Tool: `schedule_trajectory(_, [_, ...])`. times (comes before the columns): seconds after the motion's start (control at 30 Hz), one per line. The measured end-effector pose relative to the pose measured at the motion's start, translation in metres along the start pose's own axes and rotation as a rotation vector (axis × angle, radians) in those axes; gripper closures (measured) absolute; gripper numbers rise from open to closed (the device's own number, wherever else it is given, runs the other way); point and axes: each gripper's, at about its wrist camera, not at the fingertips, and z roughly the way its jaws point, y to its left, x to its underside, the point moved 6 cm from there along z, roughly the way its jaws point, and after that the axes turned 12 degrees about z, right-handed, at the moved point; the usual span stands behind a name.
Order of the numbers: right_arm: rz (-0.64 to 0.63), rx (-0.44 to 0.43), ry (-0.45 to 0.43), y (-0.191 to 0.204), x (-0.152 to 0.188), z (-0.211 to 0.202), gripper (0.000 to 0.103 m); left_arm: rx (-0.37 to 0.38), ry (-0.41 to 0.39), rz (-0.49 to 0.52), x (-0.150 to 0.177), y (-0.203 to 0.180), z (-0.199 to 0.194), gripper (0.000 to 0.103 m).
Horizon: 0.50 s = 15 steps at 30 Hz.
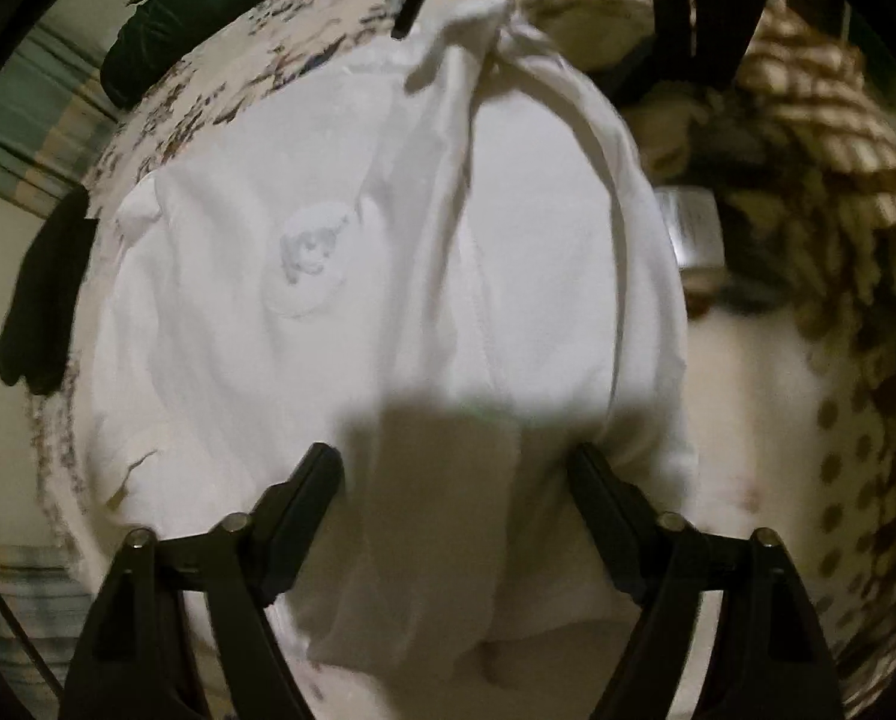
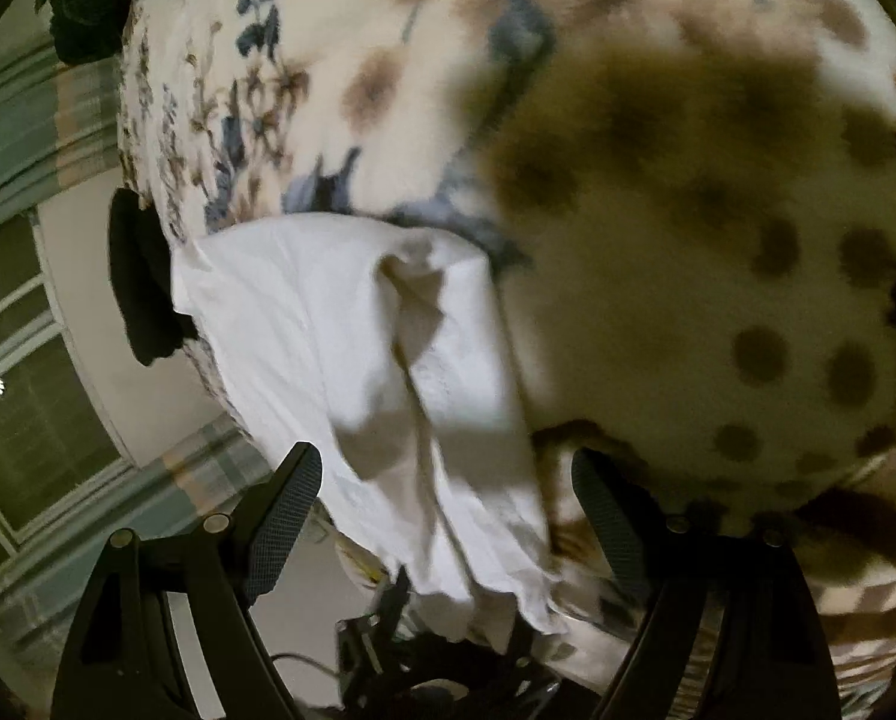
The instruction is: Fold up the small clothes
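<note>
Cream bedcover with blue and brown flower print (image 1: 220,60), spread over a bed, with a brown-spotted fleece blanket (image 2: 718,192) bunched along its right side. Pale wall and a striped curtain (image 2: 22,120) beyond the bed's left edge.

White cotton garment with a faint grey print (image 1: 352,276), rumpled, lying across the middle of the bedcover, 1 long fold running down its length and a gathered, twisted end toward the far edge. A dark green cloth (image 1: 184,12) at the far left corner of the bed; a black cloth (image 1: 40,300) hanging over the left edge, just beside the white garment.

Left gripper (image 1: 457,474) pointing steeply down over the near end of the white garment, jaws about half apart, white cloth lying between the 2 fingers; whether the pads press on it cannot be told.

Right gripper (image 2: 448,480) angled down over the same garment where it meets the spotted blanket, jaws wide, cloth beneath the gap, nothing pinched. Black fingers at the top of the left wrist view, blurred.
</note>
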Motion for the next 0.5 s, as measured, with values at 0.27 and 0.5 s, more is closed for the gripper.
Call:
schedule_trajectory(0.27, [-0.063,-0.014,-0.167,0.032,0.008,-0.006,0.092,0.034,-0.116,-0.001,0.010,0.020,-0.025,0.093])
schedule_trajectory(0.5, [-0.063,-0.035,-0.263,0.065,0.035,-0.027,0.095,0.081,-0.179,-0.094,0.011,0.068,-0.054,0.093])
